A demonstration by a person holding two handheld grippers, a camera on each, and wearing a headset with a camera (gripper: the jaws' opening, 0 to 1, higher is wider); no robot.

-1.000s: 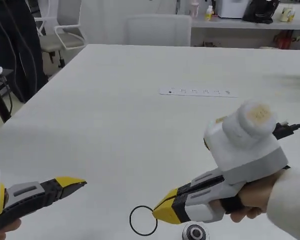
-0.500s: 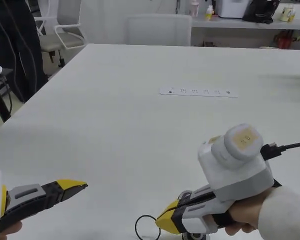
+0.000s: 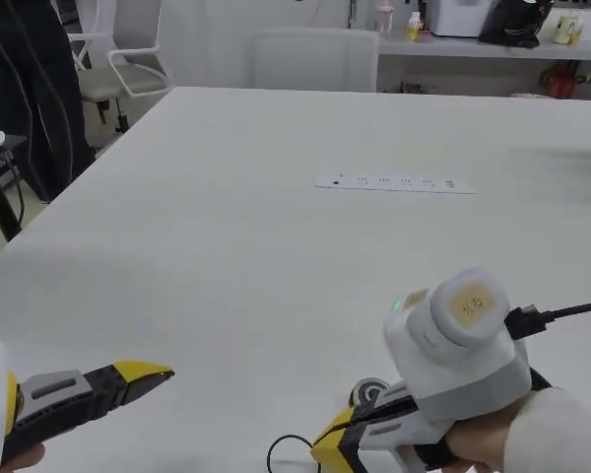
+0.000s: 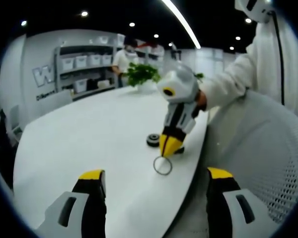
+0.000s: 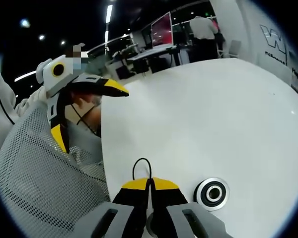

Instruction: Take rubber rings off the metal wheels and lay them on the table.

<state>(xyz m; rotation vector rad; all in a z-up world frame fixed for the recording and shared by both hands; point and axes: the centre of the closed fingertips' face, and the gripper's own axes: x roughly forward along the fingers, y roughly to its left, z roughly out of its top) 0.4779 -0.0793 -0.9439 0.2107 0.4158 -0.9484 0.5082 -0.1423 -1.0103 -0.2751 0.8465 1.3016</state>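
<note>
Rubber ring (image 5: pixel 141 167): thin black loop, off its wheel and gripped at one side by the right tongs; it sits close to the near edge of the desk, and I cannot tell whether it rests on the surface or hangs just clear.
Right tongs (image 5: pixel 150 184): closed tip to tip on the ring, holding nothing else.
Left tongs (image 4: pixel 155 174): wide open, empty, well apart from the ring.
Metal wheel (image 5: pixel 213 194): lies flat just beside the right tongs, apart from the ring.
Desk (image 3: pixel 256 256): white and bare around the work.
Risk, slip: the grip is narrow and on a thin band, so a jerk or twist could flick the ring out.
Risk, edge: a release this near the rim could send the ring off the desk into the lap.
Risk, wheel: a sideways sweep of the right tongs could knock the wheel and set it rolling.
Writing: large wall letter (image 4: pixel 42 77) reads "W"; the smaller lettering beneath it is too small to read.
</note>
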